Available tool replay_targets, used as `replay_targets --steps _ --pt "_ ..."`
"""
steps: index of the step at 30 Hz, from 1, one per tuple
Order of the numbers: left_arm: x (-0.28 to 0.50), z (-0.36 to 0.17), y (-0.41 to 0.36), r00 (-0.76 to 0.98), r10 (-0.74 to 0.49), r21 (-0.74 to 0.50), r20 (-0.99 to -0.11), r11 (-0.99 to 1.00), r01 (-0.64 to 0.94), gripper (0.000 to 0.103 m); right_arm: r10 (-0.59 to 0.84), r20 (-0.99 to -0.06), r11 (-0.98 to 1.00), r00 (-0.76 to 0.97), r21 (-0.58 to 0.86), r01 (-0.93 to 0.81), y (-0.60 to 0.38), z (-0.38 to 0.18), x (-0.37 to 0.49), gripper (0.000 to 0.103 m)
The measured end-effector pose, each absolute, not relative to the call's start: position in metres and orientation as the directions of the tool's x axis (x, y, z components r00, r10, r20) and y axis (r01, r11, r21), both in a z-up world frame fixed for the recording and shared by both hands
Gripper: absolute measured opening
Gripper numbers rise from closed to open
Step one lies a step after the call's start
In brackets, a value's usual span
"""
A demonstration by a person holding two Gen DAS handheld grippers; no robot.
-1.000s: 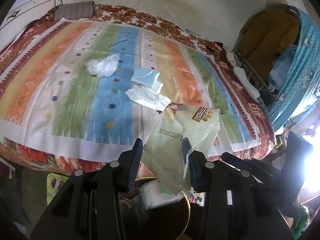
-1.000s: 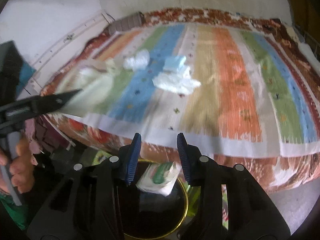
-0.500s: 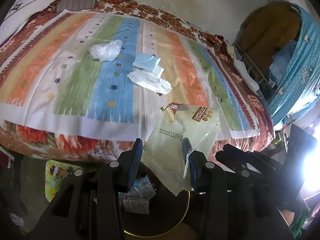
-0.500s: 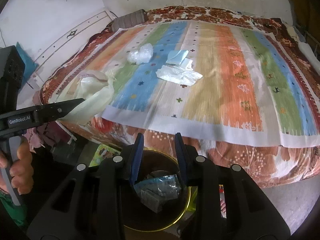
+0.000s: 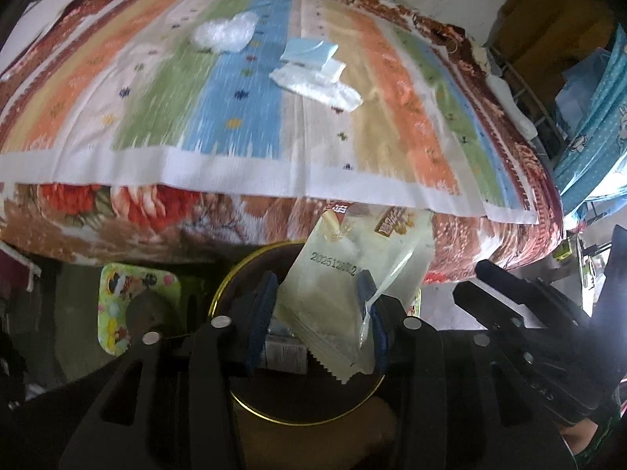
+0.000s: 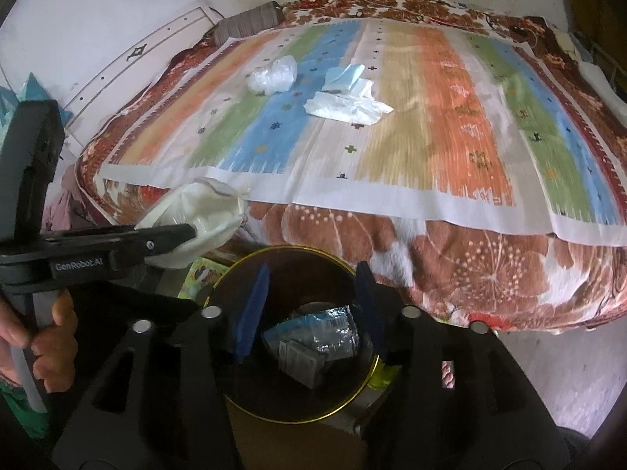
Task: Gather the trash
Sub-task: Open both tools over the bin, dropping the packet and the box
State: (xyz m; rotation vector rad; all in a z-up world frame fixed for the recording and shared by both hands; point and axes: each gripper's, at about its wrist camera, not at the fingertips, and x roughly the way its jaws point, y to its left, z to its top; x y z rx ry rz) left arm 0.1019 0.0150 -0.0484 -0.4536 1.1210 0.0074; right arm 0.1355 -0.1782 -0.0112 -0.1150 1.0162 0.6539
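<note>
Two grippers point steeply down over a dark round bin with a gold rim (image 6: 243,266) that stands on the floor against the near edge of the bed. The left gripper (image 5: 317,286) is clenched on a pale yellow-green snack wrapper (image 5: 352,258), its blue pads pressing the wrapper's two sides; the wrapper stands up from the jaws, its printed top reaching the bed's edge and its jagged lower end hanging over the bin's mouth. In the right wrist view a hand (image 6: 51,337) grips this tool's handle at the left, with the wrapper bunched at its tip. The right gripper (image 6: 313,278) is released: its jaws have just been opening, and nothing is between them. Directly below it, inside the bin, lie a silver and blue packet (image 6: 325,329) and a small grey box (image 6: 298,360). A green cartoon mat (image 5: 129,301) lies on the floor left of the bin. On the bed a striped cover (image 6: 431,117) lies over a brown floral blanket (image 6: 470,258). Toward the cover's far edge, left of its middle, sit a crumpled clear plastic bag (image 6: 274,74), a light blue packet (image 6: 345,74) and, touching the packet's near side, a white crumpled sheet (image 6: 345,107). A grey pillow (image 6: 247,23) lies at the far left corner, by the white wall (image 6: 98,8); a blue curtain (image 5: 595,117) hangs past the bed's right edge.
</note>
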Motion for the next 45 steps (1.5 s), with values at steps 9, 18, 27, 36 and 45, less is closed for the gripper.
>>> replay_targets --steps 9,18,27,36,45 --pt "0.103 -0.055 0.021 0.43 -0.243 -0.379 -0.87 0.887 -0.266 0.074 0.436 -0.838 0.808 0.327 0.204 -0.553 -0.175 -0.022 0.128 0.066" --pt "0.104 -0.049 0.033 0.455 -0.229 -0.39 -0.861 0.871 -0.3 0.079 0.434 -0.843 0.809 0.319 0.209 -0.55 -0.174 -0.025 0.126 0.076" --pt "0.106 -0.037 0.05 0.497 -0.206 -0.401 -0.843 0.857 -0.324 0.087 0.463 -0.834 0.808 0.3 0.258 -0.53 -0.176 -0.026 0.139 0.089" --pt "0.118 -0.023 0.074 0.552 -0.084 -0.339 -0.83 0.861 -0.379 0.097 0.454 -0.812 0.808 0.365 0.204 -0.553 -0.169 -0.01 0.163 0.094" --pt "0.138 -0.019 0.082 0.544 -0.027 -0.282 -0.838 0.876 -0.391 0.097 0.46 -0.798 0.801 0.388 0.185 -0.569 -0.158 0.001 0.183 0.094"
